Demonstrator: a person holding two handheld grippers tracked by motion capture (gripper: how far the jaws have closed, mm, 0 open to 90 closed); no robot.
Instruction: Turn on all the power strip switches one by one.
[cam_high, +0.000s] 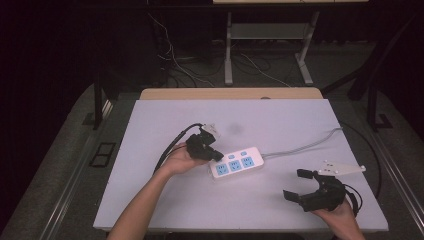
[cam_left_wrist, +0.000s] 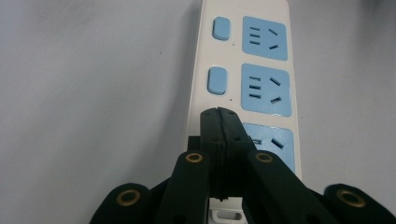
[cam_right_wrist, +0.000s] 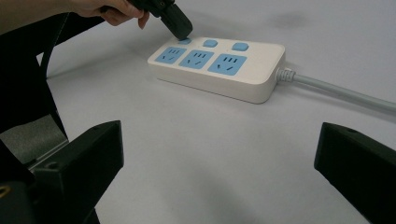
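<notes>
The right gripper (cam_high: 295, 184) hovers wide open and empty near the table's (cam_high: 175, 210) front right corner. Mid-table lies the white power strip (cam_high: 237, 163), where the left gripper (cam_high: 218, 155), jaws pressed together, touches its end switch (cam_right_wrist: 185, 41).

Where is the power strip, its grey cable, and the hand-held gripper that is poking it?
power strip (cam_right_wrist: 243, 83), right gripper view, white front side.
grey cable (cam_right_wrist: 345, 92), right gripper view, stretch beside the strip.
left hand-held gripper (cam_right_wrist: 183, 31), right gripper view, closed tip at the end switch.

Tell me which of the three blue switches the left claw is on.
The end switch farthest from the cord; the other two sit uncovered.
</notes>
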